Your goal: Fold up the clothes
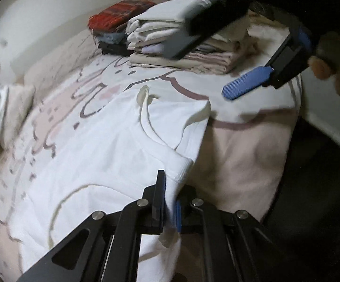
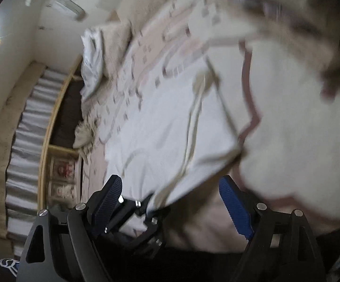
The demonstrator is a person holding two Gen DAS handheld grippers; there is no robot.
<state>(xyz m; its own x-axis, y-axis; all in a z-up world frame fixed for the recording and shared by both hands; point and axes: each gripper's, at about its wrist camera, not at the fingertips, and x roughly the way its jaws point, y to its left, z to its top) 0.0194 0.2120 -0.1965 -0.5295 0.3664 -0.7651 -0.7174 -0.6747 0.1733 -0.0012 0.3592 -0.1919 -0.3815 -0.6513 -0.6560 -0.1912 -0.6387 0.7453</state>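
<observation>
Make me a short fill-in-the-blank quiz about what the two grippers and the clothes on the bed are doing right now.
1. The left gripper is shut on the edge of a ____ T-shirt.
2. The right gripper has its jaws ____, holding nothing.
3. On top of the darker folded pile by the wall lies a ____ plaid garment.
4. The stack of folded pale clothes rests on the ____.

Missing words: white; open; red; bed

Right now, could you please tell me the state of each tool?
Left tool: shut on the white T-shirt.
Right tool: open, holding nothing.
</observation>
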